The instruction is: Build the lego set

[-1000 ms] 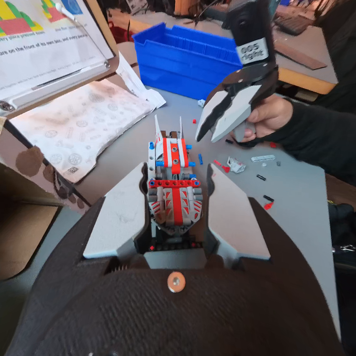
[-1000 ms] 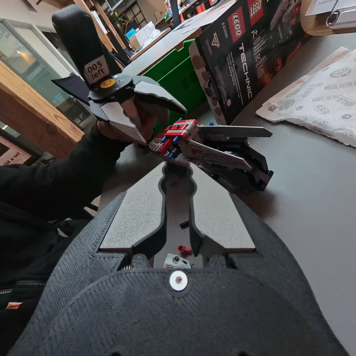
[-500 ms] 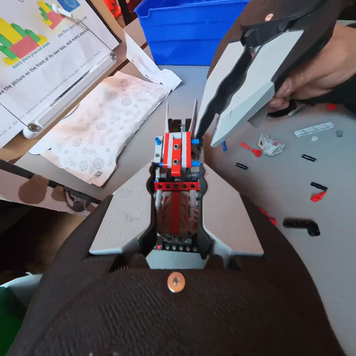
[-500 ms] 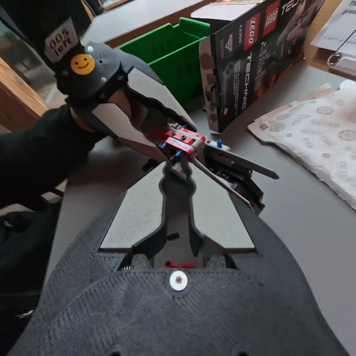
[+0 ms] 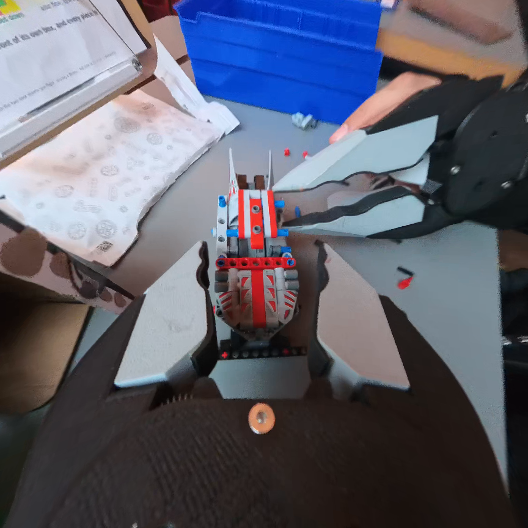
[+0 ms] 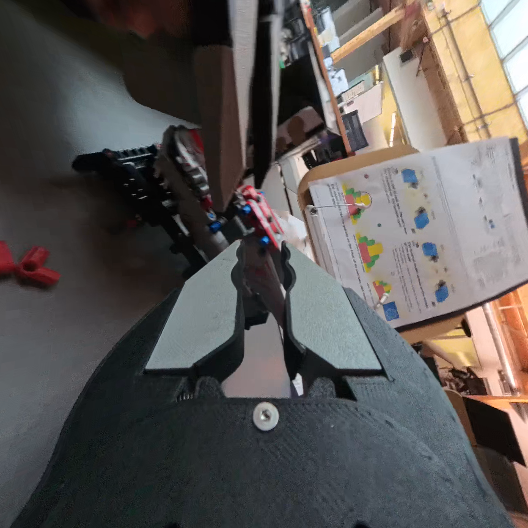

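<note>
Spread wider now, left gripper straddles the lego model; right gripper flanks it.

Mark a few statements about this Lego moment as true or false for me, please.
1. The left tongs straddle the lego model with jaws open. True.
2. The bin behind the model is green. False: the bin is blue.
3. The right tongs reach the model's red-and-white top from the right in the left wrist view. True.
4. The printed paper bag lies right of the model. False: the paper bag lies to its left.
</note>
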Demonstrator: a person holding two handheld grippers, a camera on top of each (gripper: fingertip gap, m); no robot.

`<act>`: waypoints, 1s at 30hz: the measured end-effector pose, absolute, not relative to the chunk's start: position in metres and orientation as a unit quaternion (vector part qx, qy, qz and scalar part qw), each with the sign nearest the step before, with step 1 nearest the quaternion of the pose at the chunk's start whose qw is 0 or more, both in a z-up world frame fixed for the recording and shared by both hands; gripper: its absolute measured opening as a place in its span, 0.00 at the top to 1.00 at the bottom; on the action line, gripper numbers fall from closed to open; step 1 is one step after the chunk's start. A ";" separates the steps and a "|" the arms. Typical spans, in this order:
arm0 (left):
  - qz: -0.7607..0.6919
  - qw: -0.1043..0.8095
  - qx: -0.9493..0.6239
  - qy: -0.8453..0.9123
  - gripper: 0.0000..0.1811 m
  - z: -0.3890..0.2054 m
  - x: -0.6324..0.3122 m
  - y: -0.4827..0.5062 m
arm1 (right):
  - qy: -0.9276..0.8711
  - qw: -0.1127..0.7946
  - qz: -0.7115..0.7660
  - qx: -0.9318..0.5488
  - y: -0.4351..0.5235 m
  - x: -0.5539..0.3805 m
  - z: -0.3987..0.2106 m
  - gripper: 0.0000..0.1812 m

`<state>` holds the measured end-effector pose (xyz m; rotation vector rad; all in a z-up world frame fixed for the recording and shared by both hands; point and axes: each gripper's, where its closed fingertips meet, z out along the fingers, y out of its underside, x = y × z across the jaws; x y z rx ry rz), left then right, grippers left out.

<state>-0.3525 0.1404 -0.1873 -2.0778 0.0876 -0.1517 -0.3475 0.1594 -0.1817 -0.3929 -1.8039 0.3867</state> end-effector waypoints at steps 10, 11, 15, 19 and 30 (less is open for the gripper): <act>0.023 0.464 -0.881 0.090 0.64 -0.210 -0.351 0.146 | -0.736 0.672 0.045 -0.067 0.162 -0.367 -0.181 0.94; 0.012 0.465 -0.881 0.088 0.64 -0.209 -0.350 0.145 | -0.734 0.676 0.044 -0.058 0.161 -0.367 -0.181 0.94; 0.052 0.470 -0.874 0.115 0.63 -0.198 -0.355 0.138 | -0.731 0.678 0.059 -0.050 0.161 -0.362 -0.178 0.96; 0.147 0.474 -0.857 0.136 0.67 -0.169 -0.364 0.131 | -0.734 0.674 0.080 -0.039 0.164 -0.357 -0.178 0.95; 0.328 0.439 -0.794 0.263 0.85 -0.174 -0.362 0.161 | -0.756 0.591 0.244 -0.139 0.178 -0.358 -0.175 0.94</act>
